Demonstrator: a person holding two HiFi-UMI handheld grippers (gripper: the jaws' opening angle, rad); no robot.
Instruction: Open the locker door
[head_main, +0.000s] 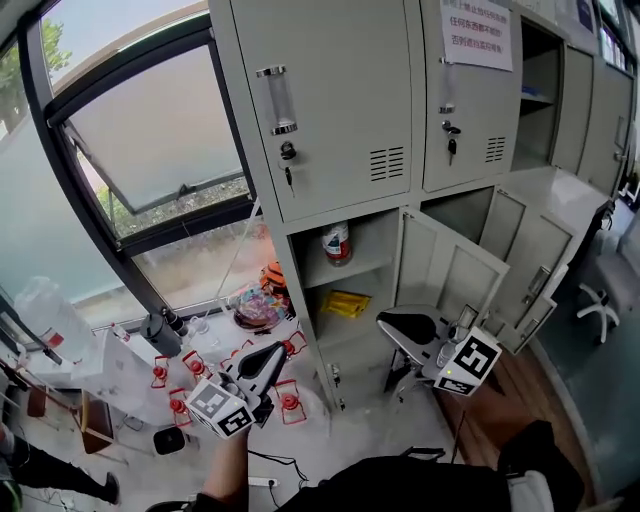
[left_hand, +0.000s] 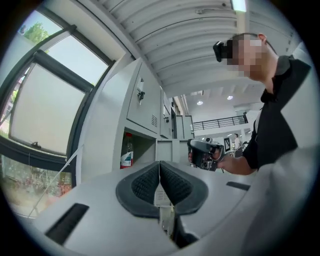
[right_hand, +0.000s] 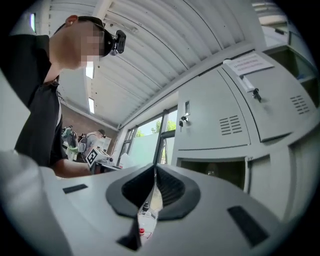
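1. The lower locker door already stands swung out to the right, well clear of its frame. Its compartment is exposed: you can see a bottle on the shelf and a yellow packet on the level below.
2. Judged by that, the opening looks done, or all but done. If this is the door meant, what is left is at most to push it wider or draw back.
3. A second lower door further right is open too. The two upper doors, each with a key in its lock, are shut. If one of those is your target, nothing has begun on it.
4. Your left gripper is held low, in front of the window side of the lockers and well apart from any door. In the left gripper view its ribbed pads are pressed together along their whole length with nothing between them.
5. Your right gripper hangs just in front of the open compartment, near the swung door but not touching it, as far as the head view shows. In the right gripper view its jaws meet at the tip, leaving only a thin slit lower down, and they hold nothing.
6. Neither gripper has hold of a handle, a key or a door edge.
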